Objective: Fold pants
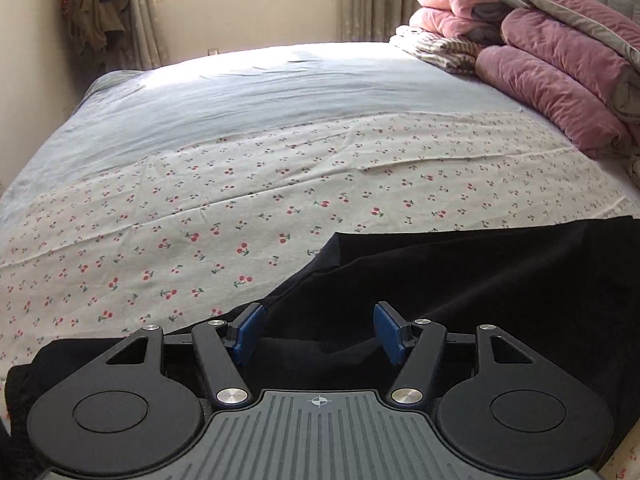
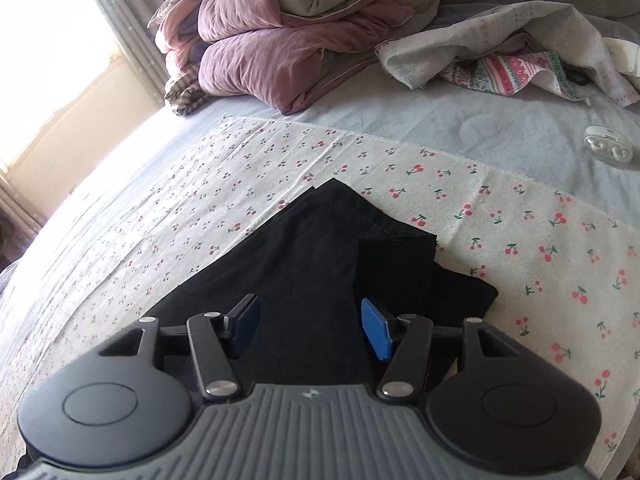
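Judging from both wrists, I'd say the black pants (image 2: pixel 304 264) lie doubled lengthwise on the cherry-print sheet (image 1: pixel 240 208), directly under my left gripper (image 1: pixel 319 332) and right gripper (image 2: pixel 309 326) (both spread, pinching nothing); crosswise folds remain.

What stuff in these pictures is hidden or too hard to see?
- Left wrist view: the near part of the black pants lies under the left gripper; their right side runs off the picture edge.
- Right wrist view: the pants' waist end is behind the right gripper.
- Right wrist view: the small white case is too small to identify.
- Left wrist view: the clothes hanging by the window are dim and distorted.
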`<state>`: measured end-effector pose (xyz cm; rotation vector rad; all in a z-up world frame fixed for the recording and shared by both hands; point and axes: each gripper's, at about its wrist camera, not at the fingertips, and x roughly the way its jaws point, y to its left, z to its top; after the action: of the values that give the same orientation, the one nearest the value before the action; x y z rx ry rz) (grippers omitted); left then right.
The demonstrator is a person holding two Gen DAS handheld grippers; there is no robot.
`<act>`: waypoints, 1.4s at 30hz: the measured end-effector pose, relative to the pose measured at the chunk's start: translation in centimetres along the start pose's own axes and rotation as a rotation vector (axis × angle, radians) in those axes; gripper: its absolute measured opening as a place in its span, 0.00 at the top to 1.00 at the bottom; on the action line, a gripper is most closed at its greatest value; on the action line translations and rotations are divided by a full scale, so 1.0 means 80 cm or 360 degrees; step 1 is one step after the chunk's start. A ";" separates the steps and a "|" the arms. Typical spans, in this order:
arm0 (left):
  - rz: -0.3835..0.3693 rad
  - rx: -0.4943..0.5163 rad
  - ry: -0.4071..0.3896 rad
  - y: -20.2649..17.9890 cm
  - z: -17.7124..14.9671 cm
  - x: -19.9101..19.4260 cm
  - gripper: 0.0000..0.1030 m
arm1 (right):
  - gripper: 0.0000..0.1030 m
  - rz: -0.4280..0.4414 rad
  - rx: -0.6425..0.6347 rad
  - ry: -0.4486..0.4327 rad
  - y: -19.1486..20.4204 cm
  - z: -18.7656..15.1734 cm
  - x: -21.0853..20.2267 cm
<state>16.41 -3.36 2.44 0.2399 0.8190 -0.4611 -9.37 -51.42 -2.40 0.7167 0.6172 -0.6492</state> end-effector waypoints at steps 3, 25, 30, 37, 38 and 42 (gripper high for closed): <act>-0.0008 0.0066 0.0112 -0.019 0.024 0.062 0.42 | 0.56 -0.0007 -0.0135 0.0020 0.023 0.001 0.010; 0.0087 -0.0062 0.0051 0.007 0.050 0.117 0.88 | 0.63 -0.0052 -0.0349 0.0269 0.037 -0.011 0.059; -0.0025 -0.0374 -0.0033 0.045 0.011 0.026 0.73 | 0.62 -0.0182 0.0048 0.0015 -0.040 0.027 0.029; 0.0258 -0.0861 -0.0076 0.121 -0.098 -0.082 0.41 | 0.62 -0.0185 -0.0054 0.0041 -0.063 0.031 0.035; 0.0330 -0.0941 -0.0080 0.136 -0.113 -0.089 0.42 | 0.62 -0.0196 -0.0129 0.0057 -0.055 0.031 0.044; 0.0583 -0.1112 -0.0069 0.187 -0.166 -0.109 0.42 | 0.55 -0.0235 -0.0288 0.0080 -0.041 0.028 0.066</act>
<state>9.89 17.36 0.54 -0.2667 0.8255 0.1749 -7.69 -56.67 -6.03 0.5229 0.7706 -0.7031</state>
